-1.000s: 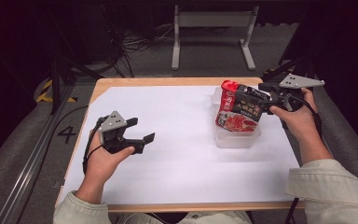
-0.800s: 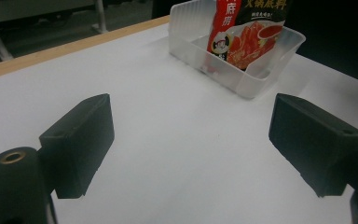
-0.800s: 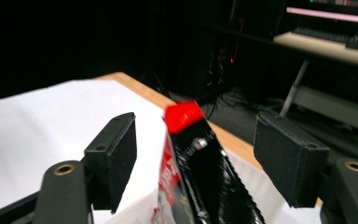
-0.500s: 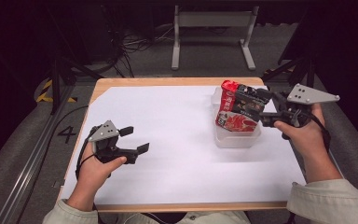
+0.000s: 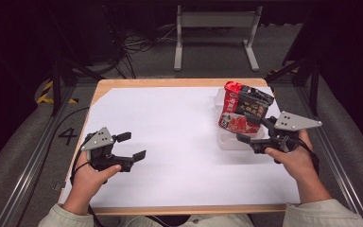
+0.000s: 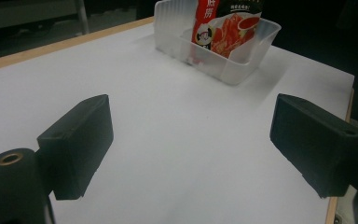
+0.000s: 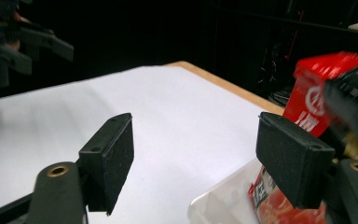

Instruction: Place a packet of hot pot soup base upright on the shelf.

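Observation:
A red and black snack packet point(image 5: 242, 109) stands tilted in a clear plastic tub point(image 5: 233, 142) at the right of the white table. In the high view my right gripper point(image 5: 254, 130) is open just in front of the tub, its jaws apart from the packet. In the right gripper view, the right gripper point(image 7: 200, 158) has the packet point(image 7: 314, 95) and the tub's rim point(image 7: 223, 200) beside its right jaw. My left gripper point(image 5: 133, 145) hovers open and empty over the table's front left. From the left gripper point(image 6: 196, 140), the tub point(image 6: 233, 72) and packet point(image 6: 226, 30) lie far ahead.
A white sheet point(image 5: 179, 137) covers the wooden tabletop, whose edge point(image 5: 170, 82) shows at the back. A metal stand point(image 5: 215, 19) and cables lie on the dark floor beyond. My left gripper point(image 7: 23, 42) shows far off in the right gripper view.
My right gripper has drawn back from the packet toward the table's front, leaving the packet leaning in the tub. My left gripper has slid nearer the front edge.

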Available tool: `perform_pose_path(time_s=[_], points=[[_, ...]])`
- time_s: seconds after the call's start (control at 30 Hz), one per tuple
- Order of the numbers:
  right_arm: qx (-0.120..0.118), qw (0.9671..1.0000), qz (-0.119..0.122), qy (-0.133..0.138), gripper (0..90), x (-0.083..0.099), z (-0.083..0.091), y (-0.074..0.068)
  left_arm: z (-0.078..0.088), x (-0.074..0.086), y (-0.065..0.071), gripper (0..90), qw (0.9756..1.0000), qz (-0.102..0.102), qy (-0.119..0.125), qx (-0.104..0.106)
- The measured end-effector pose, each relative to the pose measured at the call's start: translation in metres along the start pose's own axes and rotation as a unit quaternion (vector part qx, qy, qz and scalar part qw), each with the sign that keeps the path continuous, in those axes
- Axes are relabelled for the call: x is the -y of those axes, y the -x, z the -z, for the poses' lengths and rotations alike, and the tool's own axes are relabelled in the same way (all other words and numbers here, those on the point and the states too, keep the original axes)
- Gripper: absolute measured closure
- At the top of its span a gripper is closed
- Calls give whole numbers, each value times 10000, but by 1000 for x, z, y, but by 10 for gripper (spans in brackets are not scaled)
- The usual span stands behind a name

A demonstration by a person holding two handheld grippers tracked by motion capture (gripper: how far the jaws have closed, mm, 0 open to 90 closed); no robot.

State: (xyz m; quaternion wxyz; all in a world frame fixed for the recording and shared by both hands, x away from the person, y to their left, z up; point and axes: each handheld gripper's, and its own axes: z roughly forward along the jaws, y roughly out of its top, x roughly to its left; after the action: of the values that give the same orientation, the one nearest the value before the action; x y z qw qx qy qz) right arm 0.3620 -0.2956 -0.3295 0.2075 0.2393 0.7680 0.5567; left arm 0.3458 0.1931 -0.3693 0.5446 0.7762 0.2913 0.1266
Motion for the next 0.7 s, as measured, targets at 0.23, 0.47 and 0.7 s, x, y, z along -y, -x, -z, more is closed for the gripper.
perform_pose_path(time_s=[0.23, 0.47, 0.7], points=[[-183, 9996, -100, -179, 267, 27, -15, -10, -8, 15, -2, 143, 10000, 86, -21, 2], [-260, 9993, -175, -209, 258, 49, -28, -17, -12, 29, -3, 141, 9999, 147, -7, -17], [-407, 9982, -170, -399, 253, 68, -43, -25, -19, 39, -4, 136, 9998, 208, -62, 18]])
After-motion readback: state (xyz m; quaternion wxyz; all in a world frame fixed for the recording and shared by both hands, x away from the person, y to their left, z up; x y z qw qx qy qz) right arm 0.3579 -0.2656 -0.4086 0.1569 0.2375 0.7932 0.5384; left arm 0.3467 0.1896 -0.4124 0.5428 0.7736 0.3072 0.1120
